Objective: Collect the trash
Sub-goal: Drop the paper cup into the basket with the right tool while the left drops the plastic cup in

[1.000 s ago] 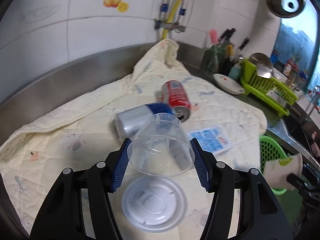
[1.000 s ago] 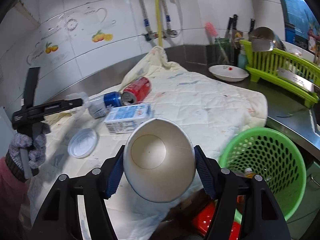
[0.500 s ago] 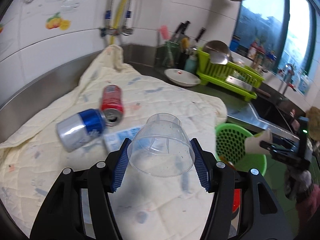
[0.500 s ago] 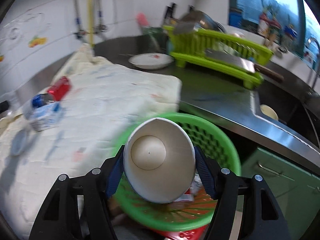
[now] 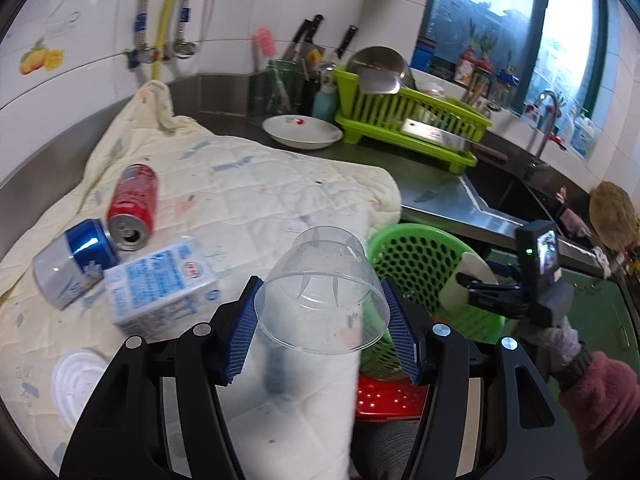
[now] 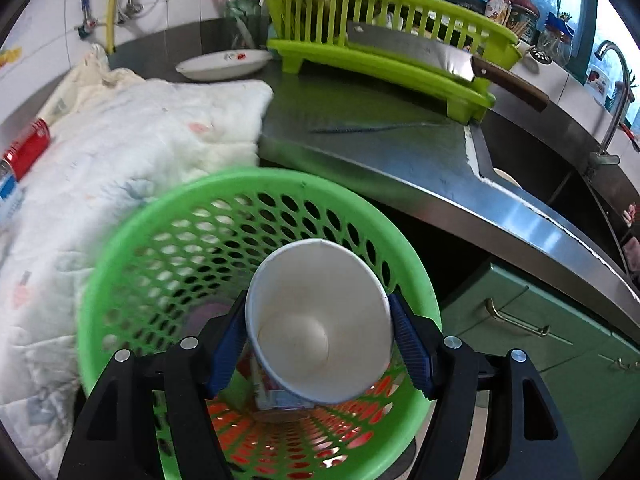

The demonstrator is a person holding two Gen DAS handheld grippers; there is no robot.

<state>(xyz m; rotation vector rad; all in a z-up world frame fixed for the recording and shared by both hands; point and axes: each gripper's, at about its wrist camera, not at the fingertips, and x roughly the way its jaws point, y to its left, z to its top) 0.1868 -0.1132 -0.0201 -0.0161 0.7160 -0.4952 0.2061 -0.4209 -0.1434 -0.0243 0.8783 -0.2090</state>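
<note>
My left gripper (image 5: 322, 330) is shut on a clear plastic cup (image 5: 322, 292), held above the quilt's front edge, left of the green mesh basket (image 5: 416, 256). My right gripper (image 6: 318, 344) is shut on a white paper cup (image 6: 318, 324) and holds it over the mouth of the basket (image 6: 132, 240); it also shows in the left wrist view (image 5: 464, 280). A red can (image 5: 132, 200), a blue and silver can (image 5: 72, 264), a blue and white carton (image 5: 160, 284) and a white lid (image 5: 76, 376) lie on the quilt (image 5: 260, 184).
A green dish rack (image 6: 384, 40) with a cleaver (image 6: 416, 52) stands on the steel counter (image 6: 360, 148). A white dish (image 6: 224, 64) sits behind the quilt. The sink and tap (image 6: 612, 92) are at the right. Some trash lies in the basket's bottom.
Both grippers swung right toward the basket. My right gripper with the paper cup moved from above the quilt to over the basket's mouth. The left carried the clear cup up from the lid.
</note>
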